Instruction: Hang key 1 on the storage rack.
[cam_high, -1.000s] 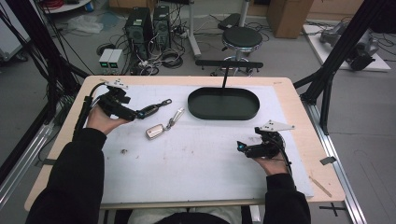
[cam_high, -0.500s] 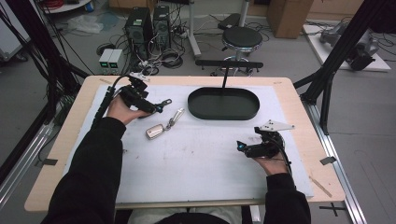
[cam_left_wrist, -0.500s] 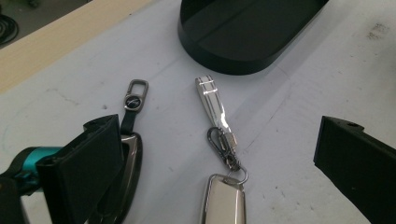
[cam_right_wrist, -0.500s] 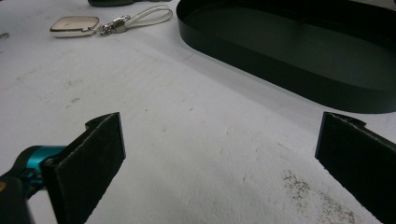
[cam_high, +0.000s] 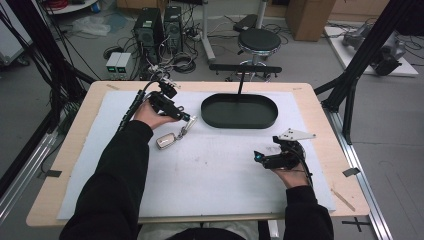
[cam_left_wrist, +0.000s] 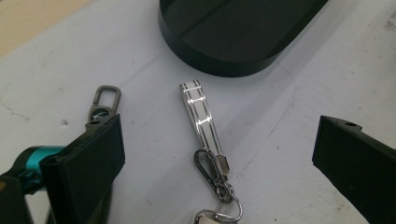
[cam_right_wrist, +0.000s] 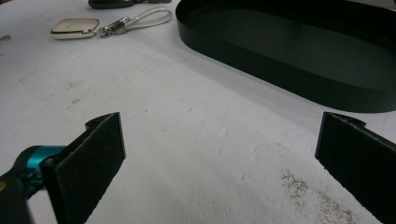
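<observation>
- The left gripper (cam_high: 187, 118) sits at the far left of the worktop (cam_high: 310, 100), held in the person's left hand (cam_high: 150, 114), and it points toward the dark oval tray (cam_high: 239, 111).
- Its jaws are spread wide, with nothing between the pads; in the left gripper view the white mat (cam_left_wrist: 303, 84) shows between them.
- A key fob (cam_high: 165, 141) lies on the mat just below the left gripper's tip, near the sleeve (cam_high: 125, 165).
- The fob's pale strap (cam_left_wrist: 200, 112) runs from a metal clasp (cam_left_wrist: 215, 172) straight ahead of the left gripper, its far end close to the tray's wall (cam_left_wrist: 224, 60) but apart from it.
- A second small clip (cam_left_wrist: 103, 100) lies just beyond the left gripper's left jaw; what it belongs to is hard to tell, since the jaw covers the rest.
- The tray stands ahead of both grippers, between them across the worktop.
- The right gripper (cam_high: 257, 157) rests low on the right side of the mat, well apart from the fob, held in the right hand (cam_high: 287, 172).
- Its jaws are also spread wide over bare mat, with the tray's rim (cam_right_wrist: 299, 88) ahead to the right and the fob (cam_right_wrist: 74, 28) far ahead to the left.
</observation>
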